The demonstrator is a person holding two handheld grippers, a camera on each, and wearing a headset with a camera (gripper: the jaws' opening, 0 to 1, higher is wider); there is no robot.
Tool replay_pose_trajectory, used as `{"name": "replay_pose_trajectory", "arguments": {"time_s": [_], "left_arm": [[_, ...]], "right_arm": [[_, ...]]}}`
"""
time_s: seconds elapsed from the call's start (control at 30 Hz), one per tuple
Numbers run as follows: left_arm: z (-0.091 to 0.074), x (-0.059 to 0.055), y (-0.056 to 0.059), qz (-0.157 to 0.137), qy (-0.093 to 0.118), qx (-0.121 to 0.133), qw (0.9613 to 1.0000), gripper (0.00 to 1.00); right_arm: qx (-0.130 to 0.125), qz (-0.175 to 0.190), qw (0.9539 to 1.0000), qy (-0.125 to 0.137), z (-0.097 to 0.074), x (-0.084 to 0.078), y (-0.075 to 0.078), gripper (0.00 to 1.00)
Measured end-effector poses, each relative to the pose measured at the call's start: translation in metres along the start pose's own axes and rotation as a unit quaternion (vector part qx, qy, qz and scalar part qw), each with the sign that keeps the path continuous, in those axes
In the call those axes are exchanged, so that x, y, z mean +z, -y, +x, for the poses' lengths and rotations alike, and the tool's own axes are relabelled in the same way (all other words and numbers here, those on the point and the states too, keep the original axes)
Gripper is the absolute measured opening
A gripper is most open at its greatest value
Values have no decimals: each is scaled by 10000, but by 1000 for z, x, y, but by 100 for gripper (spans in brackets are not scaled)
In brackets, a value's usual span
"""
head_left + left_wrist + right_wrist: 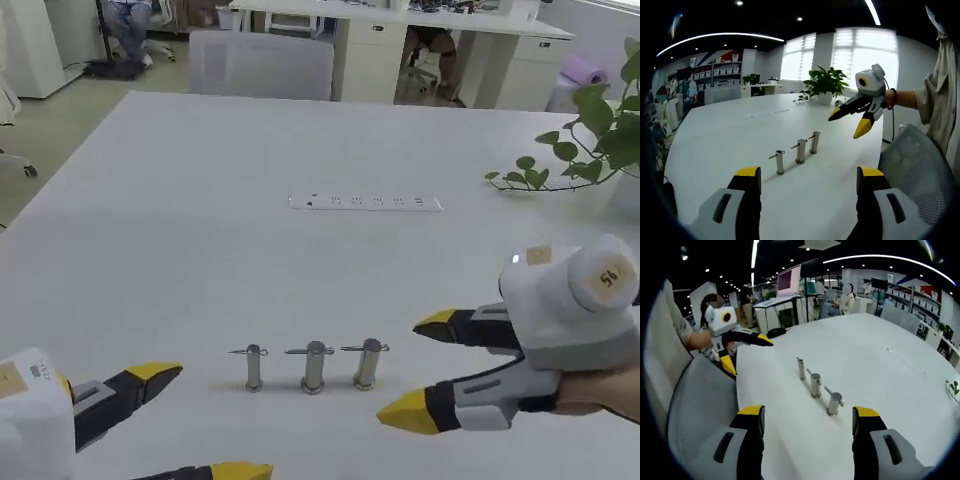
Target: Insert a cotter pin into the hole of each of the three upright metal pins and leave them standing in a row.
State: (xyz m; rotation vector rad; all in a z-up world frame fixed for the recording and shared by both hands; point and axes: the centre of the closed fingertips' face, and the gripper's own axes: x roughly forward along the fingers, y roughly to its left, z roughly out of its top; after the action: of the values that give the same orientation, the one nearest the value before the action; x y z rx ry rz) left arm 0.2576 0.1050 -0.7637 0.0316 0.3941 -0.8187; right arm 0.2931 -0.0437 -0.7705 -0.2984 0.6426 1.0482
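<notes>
Three short metal pins stand upright in a row near the table's front edge: left pin (253, 368), middle pin (315, 367), right pin (368, 362). Each has a thin cotter pin (246, 351) sticking out sideways through its top. The same row appears in the left gripper view (799, 151) and the right gripper view (815, 385). My left gripper (195, 420) is open at the lower left, apart from the row. My right gripper (425, 367) is open to the right of the row, holding nothing.
A white power strip (365, 203) lies mid-table. A potted plant (590, 140) trails leaves at the far right edge. A grey chair back (262, 65) stands behind the table. Desks and a seated person are in the background.
</notes>
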Motion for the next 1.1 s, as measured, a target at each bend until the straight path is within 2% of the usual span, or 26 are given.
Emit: {"name": "replay_pose_trajectory", "arguments": {"time_s": [0.13,0.37,0.53,0.67,0.77,0.93,1.1], "left_arm": [[-8,1,0,-43,33,85,9999,80],[-18,1,0,-125,40,192,9997,84],[-27,-1,1,-127,34,327,9994,85],[-32,-4,1,-204,16,430,9989,87],[-35,-3,1,-234,45,486,9985,88],[-37,-2,0,-233,41,561,9981,92],[-39,0,-3,-288,96,671,9973,97]], "right_arm": [[-21,46,10000,22,-7,-8,-13,79],[-198,217,9995,95,-18,-16,-21,86],[-107,222,9996,116,-23,-23,-34,91],[-152,290,9994,133,-24,-27,-36,91],[-221,399,9987,240,-27,-27,-35,92],[-320,405,9984,245,-28,-30,-34,100],[-371,413,9981,264,-29,-30,-35,100]]}}
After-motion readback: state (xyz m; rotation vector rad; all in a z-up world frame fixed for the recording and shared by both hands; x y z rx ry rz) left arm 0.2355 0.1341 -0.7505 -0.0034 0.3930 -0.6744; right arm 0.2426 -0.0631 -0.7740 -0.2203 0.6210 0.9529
